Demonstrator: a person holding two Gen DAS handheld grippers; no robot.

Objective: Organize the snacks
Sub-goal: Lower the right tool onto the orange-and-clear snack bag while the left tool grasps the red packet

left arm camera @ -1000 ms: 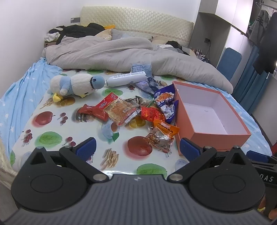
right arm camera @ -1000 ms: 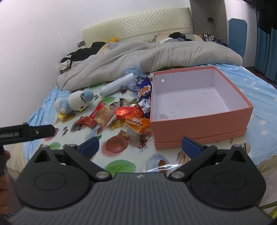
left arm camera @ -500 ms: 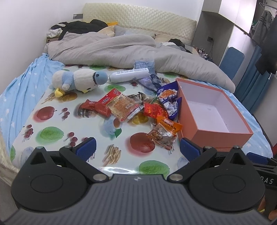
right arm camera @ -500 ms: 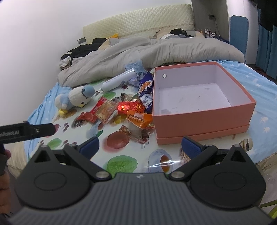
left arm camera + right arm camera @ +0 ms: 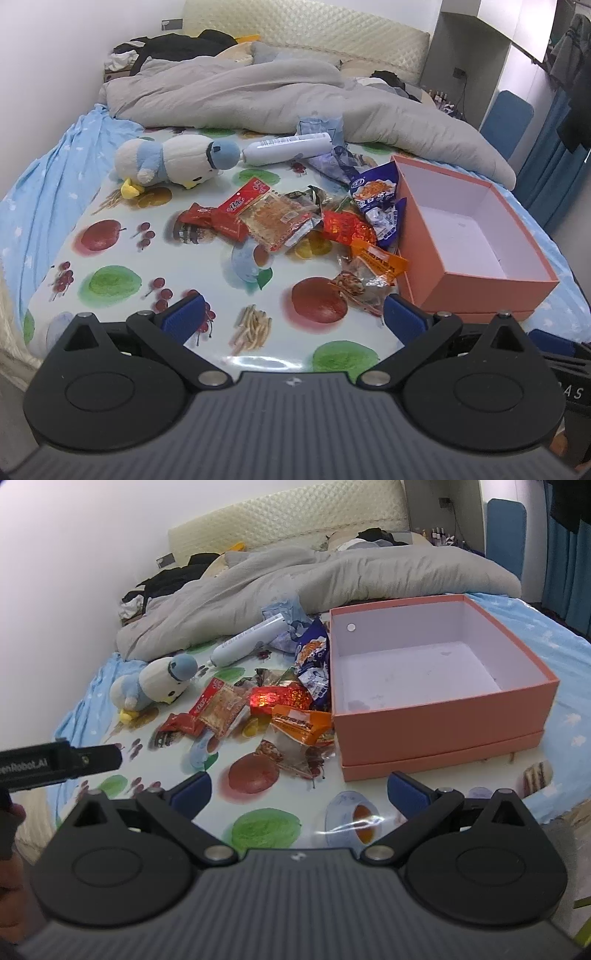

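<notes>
Left wrist view: crinkled snack packets (image 5: 303, 225) beside pink box (image 5: 476, 284), both hand-held grippers (image 5: 291, 314) (image 5: 299, 792) released.

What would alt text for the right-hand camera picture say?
An open gripper hovers over a fruit-patterned cloth on a bed, facing an empty pink box with a heap of snack packets on its left. A plush penguin lies further left.

Snack packets (image 5: 295, 225) heaped on mat (image 5: 110, 258), touching box (image 5: 476, 236) on their right; plush toy (image 5: 173, 162) and bottle (image 5: 288, 147) behind; duvet (image 5: 258, 99) farther back.
</notes>
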